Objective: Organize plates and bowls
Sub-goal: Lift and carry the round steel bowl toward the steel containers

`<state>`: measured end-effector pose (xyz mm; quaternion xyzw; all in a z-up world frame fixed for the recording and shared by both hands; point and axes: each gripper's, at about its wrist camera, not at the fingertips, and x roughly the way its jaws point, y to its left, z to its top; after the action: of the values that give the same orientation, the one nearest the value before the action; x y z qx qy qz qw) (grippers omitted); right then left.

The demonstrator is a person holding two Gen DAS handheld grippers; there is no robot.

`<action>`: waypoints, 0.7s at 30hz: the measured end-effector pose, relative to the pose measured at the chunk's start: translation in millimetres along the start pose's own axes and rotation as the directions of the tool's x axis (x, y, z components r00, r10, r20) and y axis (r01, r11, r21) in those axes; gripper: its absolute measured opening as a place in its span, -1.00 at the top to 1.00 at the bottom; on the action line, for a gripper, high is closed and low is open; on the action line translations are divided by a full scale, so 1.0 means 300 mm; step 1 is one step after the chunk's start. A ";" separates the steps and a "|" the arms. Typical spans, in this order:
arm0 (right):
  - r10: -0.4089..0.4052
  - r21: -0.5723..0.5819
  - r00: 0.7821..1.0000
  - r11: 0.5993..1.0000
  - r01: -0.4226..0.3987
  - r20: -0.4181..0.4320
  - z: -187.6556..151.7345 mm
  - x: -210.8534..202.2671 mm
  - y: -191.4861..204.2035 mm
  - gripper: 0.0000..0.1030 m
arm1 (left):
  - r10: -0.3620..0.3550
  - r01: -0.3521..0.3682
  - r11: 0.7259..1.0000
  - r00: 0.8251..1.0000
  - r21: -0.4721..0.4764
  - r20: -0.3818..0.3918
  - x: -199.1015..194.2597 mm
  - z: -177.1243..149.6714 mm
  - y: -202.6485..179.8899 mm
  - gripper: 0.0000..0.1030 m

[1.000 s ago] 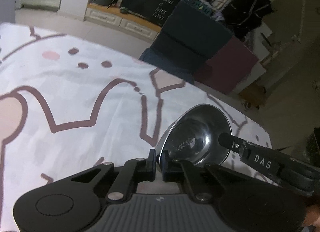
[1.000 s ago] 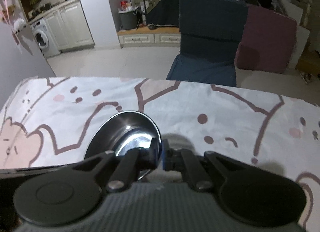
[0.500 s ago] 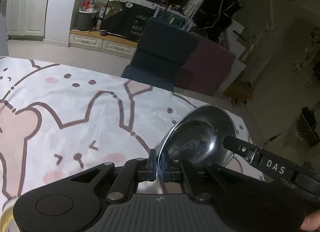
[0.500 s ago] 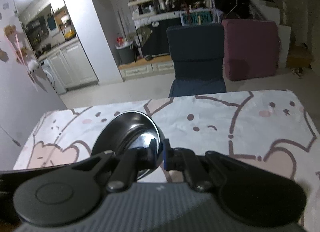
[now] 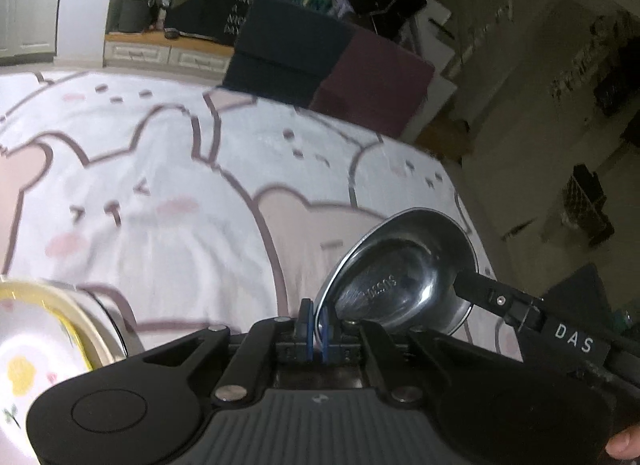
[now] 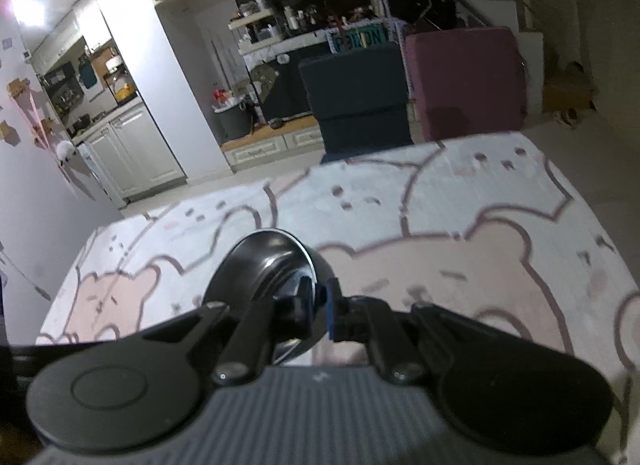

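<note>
A shiny steel bowl hangs tilted above the bear-print tablecloth, held by both grippers. My left gripper is shut on the bowl's near rim, its blue pads pinching the thin edge. The right gripper's black finger, marked DAS, clamps the opposite rim. In the right wrist view the same bowl looks dark, and my right gripper is shut on its rim. A white dish with a yellow rim sits at the lower left of the left wrist view, partly cut off.
The tablecloth covers the whole table, whose far edge and right edge drop to the floor. Beyond stand a dark blue chair, a maroon cushion block and kitchen cabinets. A fingertip shows at the lower right.
Both grippers have carried the bowl across the table, still clamped on its rim. More of the cloth's right side shows, and the yellow-rimmed dish has come into the left wrist view.
</note>
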<state>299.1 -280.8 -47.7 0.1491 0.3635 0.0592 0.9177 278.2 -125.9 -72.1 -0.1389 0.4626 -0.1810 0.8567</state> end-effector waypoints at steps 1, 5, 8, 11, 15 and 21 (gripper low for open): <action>-0.002 0.006 1.000 1.000 0.002 -0.009 -0.019 -0.005 -0.010 0.86 | -0.001 0.001 1.000 1.000 0.004 -0.009 0.005 -0.016 -0.002 0.93; -0.016 0.008 0.999 1.000 0.016 -0.040 -0.104 -0.032 -0.051 0.86 | 0.000 0.001 1.000 0.999 0.019 -0.039 0.026 -0.082 -0.008 0.93; -0.027 -0.001 0.997 1.000 0.027 -0.066 -0.161 -0.049 -0.068 0.86 | 0.001 0.001 1.000 0.997 0.023 -0.073 0.049 -0.127 -0.006 0.93; -0.039 -0.009 0.994 0.999 0.038 -0.099 -0.206 -0.049 -0.082 0.86 | 0.006 -0.002 0.999 0.995 0.038 -0.101 0.065 -0.162 -0.008 0.93; -0.057 -0.016 0.988 0.998 0.055 -0.145 -0.241 -0.017 -0.100 0.88 | 0.018 -0.011 0.998 0.992 0.063 -0.122 0.079 -0.194 -0.010 0.93; -0.088 -0.049 0.975 0.996 0.079 -0.205 -0.264 0.033 -0.095 0.89 | 0.038 -0.022 0.994 0.988 0.107 -0.149 0.104 -0.216 -0.009 0.95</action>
<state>252.0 -287.3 -117.9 0.1082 0.4618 0.0431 0.8793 238.8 -146.5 -128.8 -0.0726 0.5180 -0.2022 0.8280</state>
